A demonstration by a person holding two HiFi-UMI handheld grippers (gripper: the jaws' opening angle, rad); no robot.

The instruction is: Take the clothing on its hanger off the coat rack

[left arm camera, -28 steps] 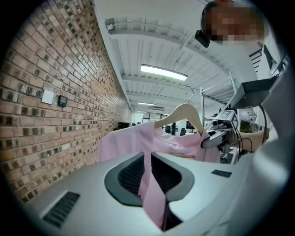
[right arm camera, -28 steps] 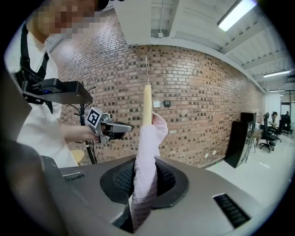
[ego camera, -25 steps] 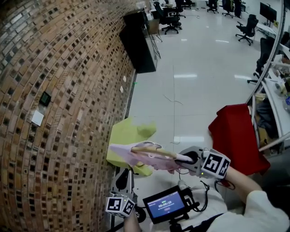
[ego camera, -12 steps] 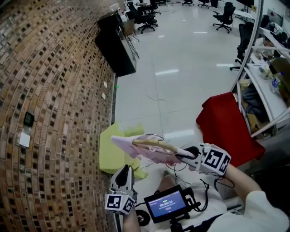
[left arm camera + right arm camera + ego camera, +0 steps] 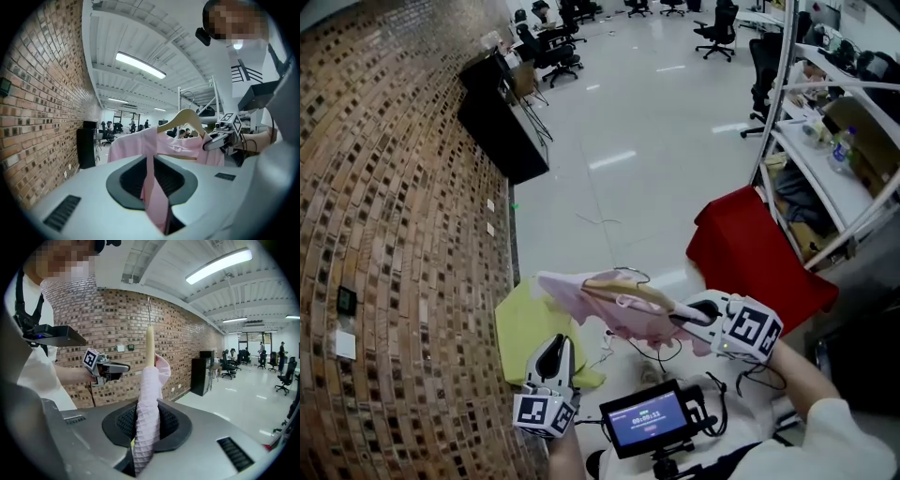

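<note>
**A:** What's the biggest worry here?

**B:** Room to move. The wall [image 5: 394,187] runs close on the left and the rack [image 5: 769,103] stands to the right, with a red cloth [image 5: 750,253] hanging on it. The shirt [image 5: 581,295] is in the air between them, over the floor [image 5: 619,122] and clear of the rack. So I'd say it's already off. A wide swing could scrape the bricks or catch that cloth.

**A:** And if it drops?

**B:** It lands on or beside the yellow cloth [image 5: 520,328] lying below, and the two get mixed up.

**A:** How is it held?

**B:** The hanger [image 5: 628,292] lies nearly level, so the shirt can slide along it. The right gripper [image 5: 682,317] is clamped on shirt fabric at one end of the hanger. I can't tell whether the wood is in the pinch too. If only cloth is caught, the hanger could slip out.

**A:** And the left one?

**B:** The left gripper [image 5: 553,345] is closed on a thin fold of the shirt lower down. If the hands pull apart, that fold stretches or pops free, and the shirt then swings from one end.

**A:** Anything smaller?

**B:** The hook [image 5: 149,310] is bare and free. It could snag cloth as it passes.
</note>
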